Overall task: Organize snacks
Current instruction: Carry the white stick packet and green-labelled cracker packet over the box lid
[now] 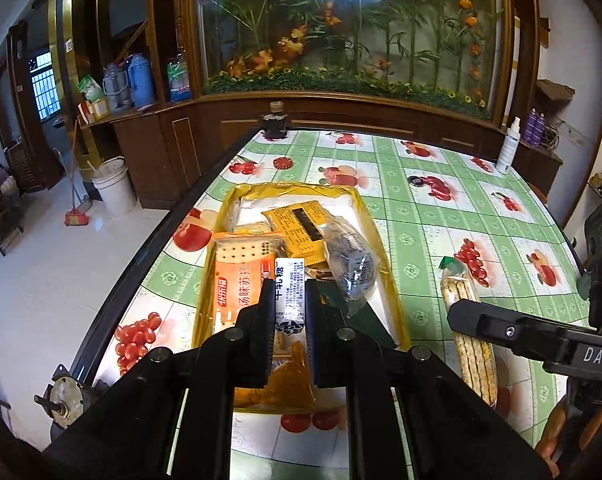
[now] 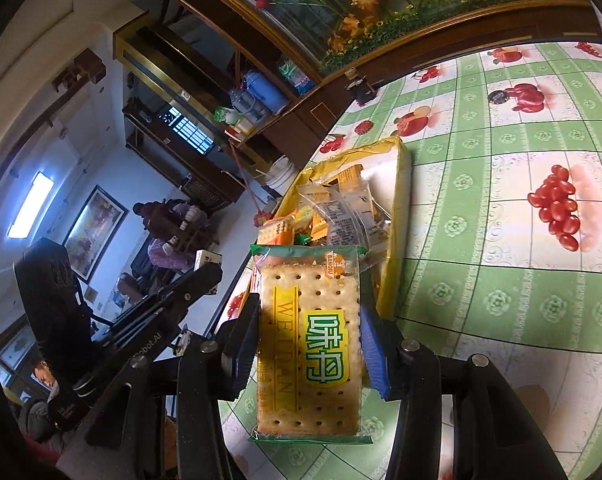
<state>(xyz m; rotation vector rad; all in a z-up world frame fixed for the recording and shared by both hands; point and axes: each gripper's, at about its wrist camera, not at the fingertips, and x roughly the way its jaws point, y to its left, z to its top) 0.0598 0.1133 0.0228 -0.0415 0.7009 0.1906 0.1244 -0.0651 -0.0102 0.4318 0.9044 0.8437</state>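
Note:
My left gripper (image 1: 288, 300) is shut on a slim white nougat stick pack (image 1: 289, 294), held over the near end of a yellow tray (image 1: 385, 240). Inside the tray lie an orange soda cracker pack (image 1: 239, 276), a yellow snack pack (image 1: 299, 226) and a clear wrapped snack (image 1: 351, 264). My right gripper (image 2: 309, 320) is shut on a green-edged cracker pack (image 2: 309, 344), just right of and near the tray (image 2: 399, 216). From the left wrist, that cracker pack (image 1: 471, 340) shows under a black finger (image 1: 501, 330) of the right gripper.
The table has a green checked fruit-print cloth (image 1: 441, 216). A dark bottle (image 1: 276, 122) stands at its far edge and a white spray bottle (image 1: 508, 148) at the far right. The table's black left edge (image 1: 157, 240) drops to the floor, where a white bucket (image 1: 115, 188) stands.

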